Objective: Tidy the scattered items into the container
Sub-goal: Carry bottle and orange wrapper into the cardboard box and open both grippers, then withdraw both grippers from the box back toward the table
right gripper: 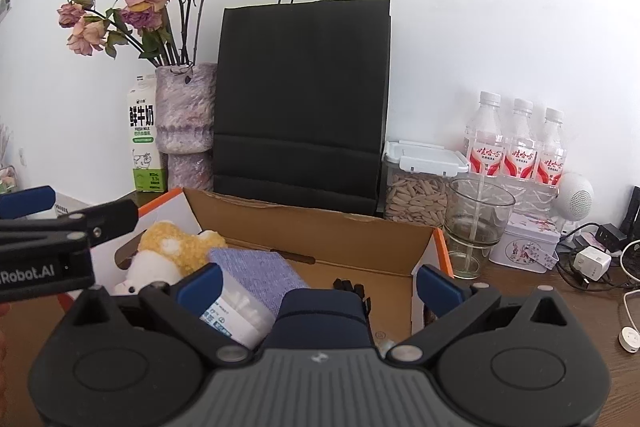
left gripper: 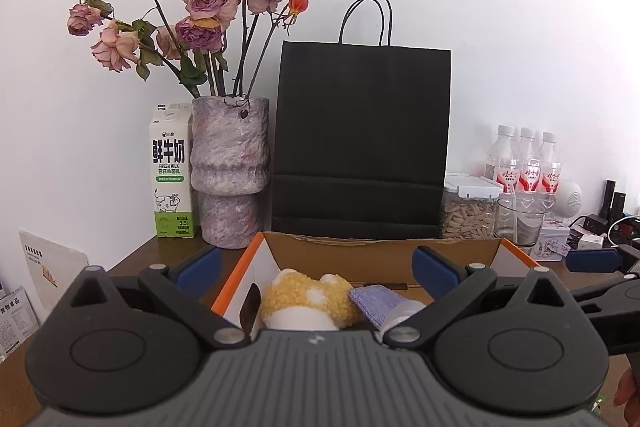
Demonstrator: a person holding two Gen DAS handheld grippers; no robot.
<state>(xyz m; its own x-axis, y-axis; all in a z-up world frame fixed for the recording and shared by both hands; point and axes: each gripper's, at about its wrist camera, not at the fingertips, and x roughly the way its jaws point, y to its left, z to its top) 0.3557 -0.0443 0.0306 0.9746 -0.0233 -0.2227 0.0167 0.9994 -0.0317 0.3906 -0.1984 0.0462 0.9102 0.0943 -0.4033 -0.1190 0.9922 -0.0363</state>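
An open cardboard box (left gripper: 376, 251) with orange edges sits on the wooden table; it also shows in the right wrist view (right gripper: 320, 227). Inside lie a yellow and white plush toy (left gripper: 308, 301) (right gripper: 176, 247), a lavender cloth (left gripper: 380, 301) (right gripper: 260, 267), a clear box of cotton swabs (right gripper: 236, 311), a dark navy item (right gripper: 324, 315) and a small black object (right gripper: 352, 289). My left gripper (left gripper: 316, 269) is open above the box's near left side, empty. My right gripper (right gripper: 320, 281) is open above the box, the navy item just below between its fingers.
Behind the box stand a black paper bag (left gripper: 360, 143), a vase of dried roses (left gripper: 230, 167), a milk carton (left gripper: 171, 171), a seed jar (right gripper: 416, 183), a glass (right gripper: 476, 223), three water bottles (right gripper: 516, 143), a tin (right gripper: 524, 243), and chargers and cables (right gripper: 592, 263).
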